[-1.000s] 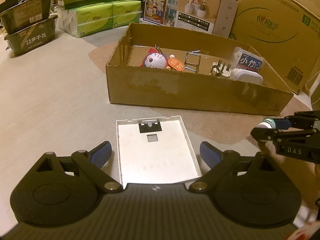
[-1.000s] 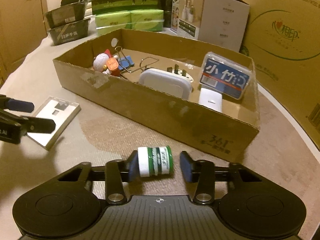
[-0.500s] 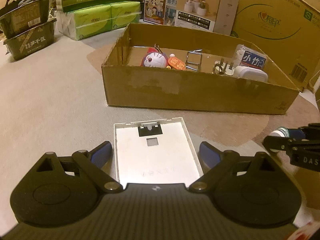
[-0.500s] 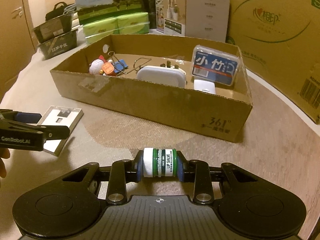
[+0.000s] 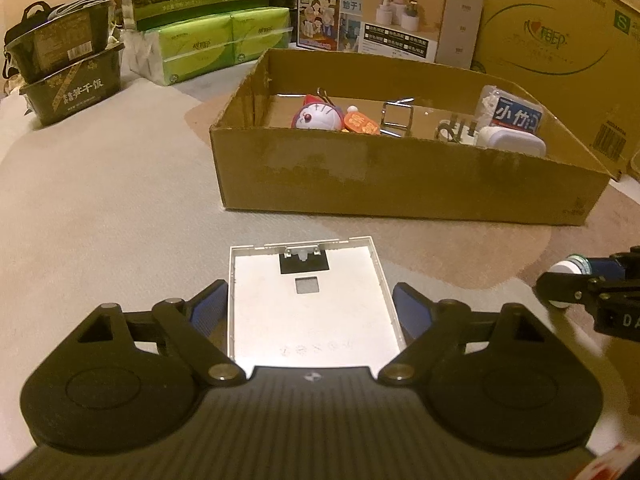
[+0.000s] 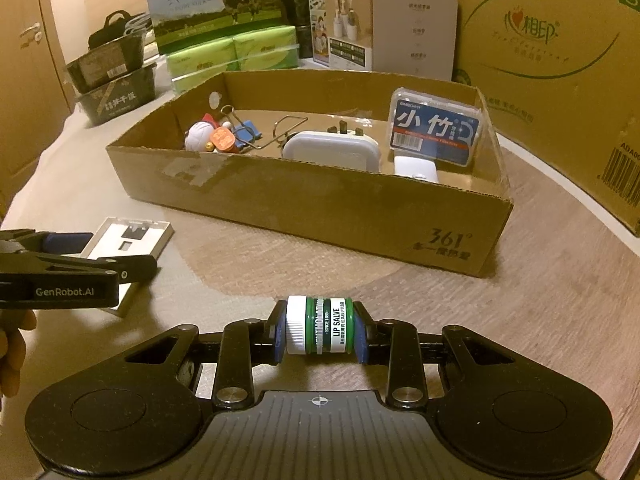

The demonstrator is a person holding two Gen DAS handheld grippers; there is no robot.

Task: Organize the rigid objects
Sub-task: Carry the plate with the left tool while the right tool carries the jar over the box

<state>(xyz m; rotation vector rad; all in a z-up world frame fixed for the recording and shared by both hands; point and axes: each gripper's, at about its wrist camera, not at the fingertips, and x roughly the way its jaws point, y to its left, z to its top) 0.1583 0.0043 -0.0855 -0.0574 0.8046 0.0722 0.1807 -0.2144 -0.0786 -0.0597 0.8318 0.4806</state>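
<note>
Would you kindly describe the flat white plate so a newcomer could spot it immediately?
Find the long open cardboard box. In front of its near wall, on the table, lies the white plate, between the open left gripper fingers. It alone is flat, square and raised-rimmed, with a small square hole.

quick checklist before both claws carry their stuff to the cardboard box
1. Right claw shut on the lip salve jar, pads on cap and base: ok.
2. Jar lifted off the table: cannot tell.
3. Left claw gripping the white plate: not ok, jaws open either side of it, plate flat on the table.
4. Free floor in the cardboard box: ok, bare patch at its left end.
5. Claws apart from each other: ok.
</note>
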